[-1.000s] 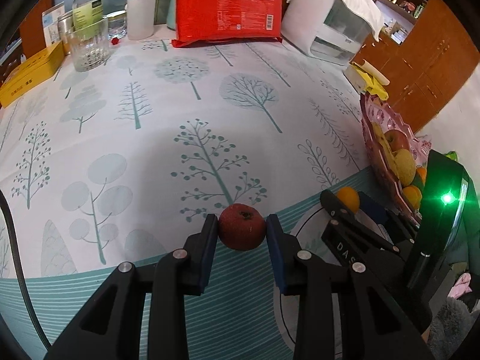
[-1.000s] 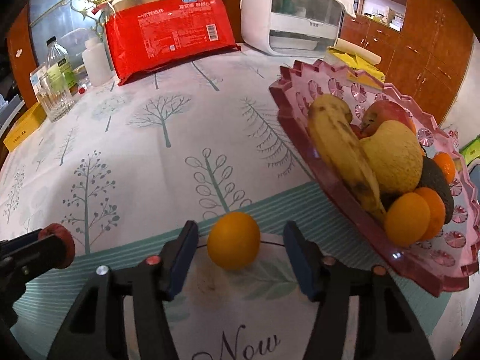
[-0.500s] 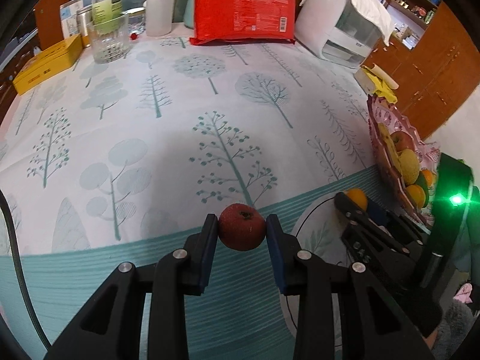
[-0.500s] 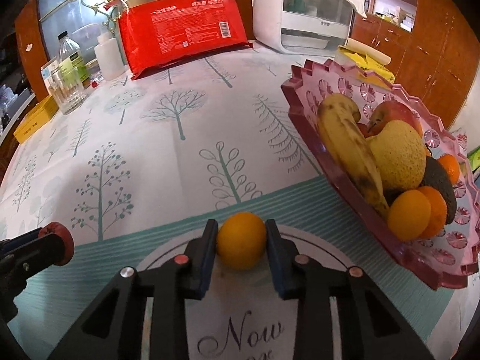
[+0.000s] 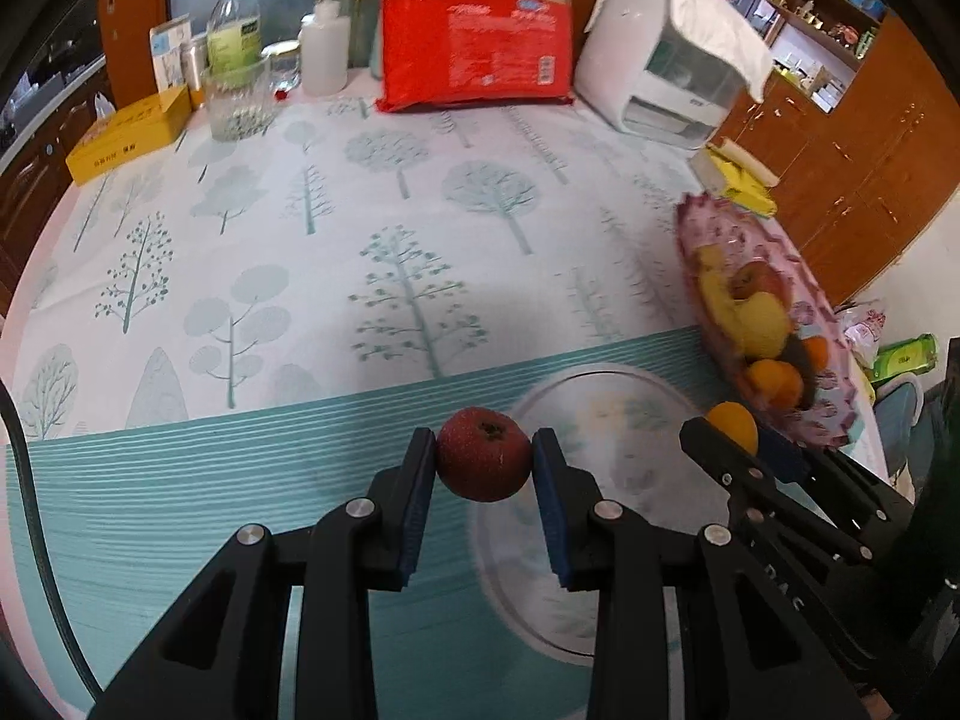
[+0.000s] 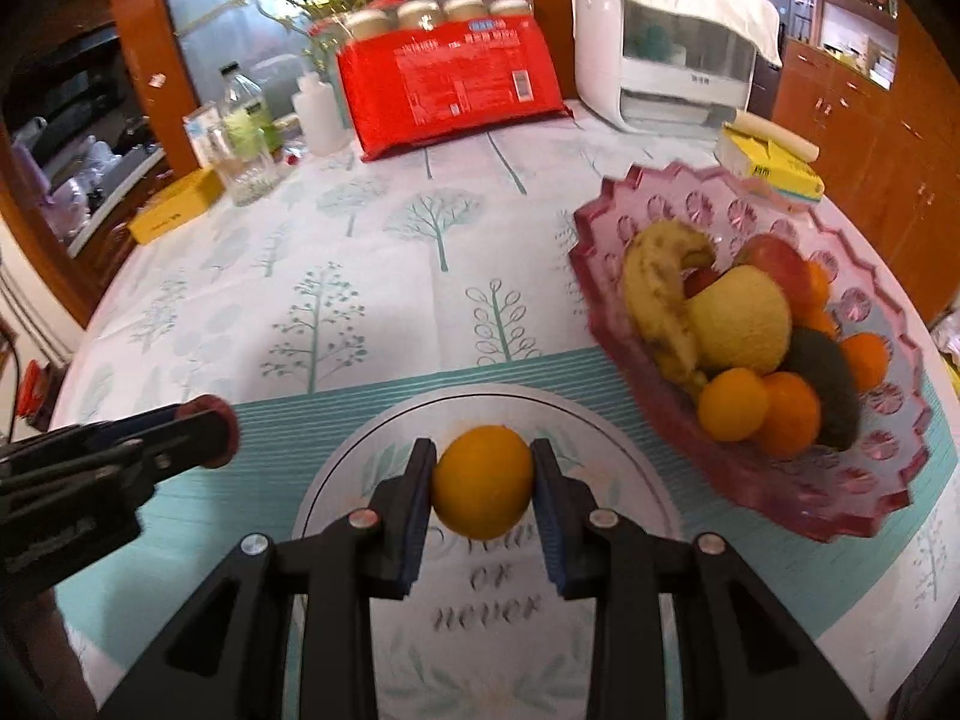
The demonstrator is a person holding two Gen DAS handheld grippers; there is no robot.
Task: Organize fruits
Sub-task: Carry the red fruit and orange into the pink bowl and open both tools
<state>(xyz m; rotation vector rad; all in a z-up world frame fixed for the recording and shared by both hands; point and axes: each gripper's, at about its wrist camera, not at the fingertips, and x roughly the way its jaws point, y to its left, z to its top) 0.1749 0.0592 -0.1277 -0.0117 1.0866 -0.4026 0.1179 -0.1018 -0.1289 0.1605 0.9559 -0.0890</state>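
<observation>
My left gripper [image 5: 483, 457] is shut on a small red fruit [image 5: 483, 455], held above the teal band of the tablecloth. My right gripper [image 6: 482, 475] is shut on an orange [image 6: 482, 482], lifted over the round printed patch of the cloth. In the left wrist view the right gripper [image 5: 735, 429] shows at the right with the orange [image 5: 733, 425] between its pads. In the right wrist view the left gripper [image 6: 213, 429] enters from the left with the red fruit [image 6: 211, 429]. The pink fruit bowl [image 6: 663, 204] stands to the right, holding a banana, apples, oranges and an avocado.
At the table's far end stand a red package [image 6: 447, 87], a white appliance [image 6: 672, 39], bottles and a glass jar [image 6: 243, 162]. A yellow box [image 5: 129, 135] lies far left, yellow packets [image 6: 771, 165] behind the bowl. The tree-print cloth [image 5: 336, 252] covers the middle.
The right gripper closed on the orange and lifted it off the cloth. Both grippers rose with their fruit, so the table looks farther away and the bowl sits lower in view.
</observation>
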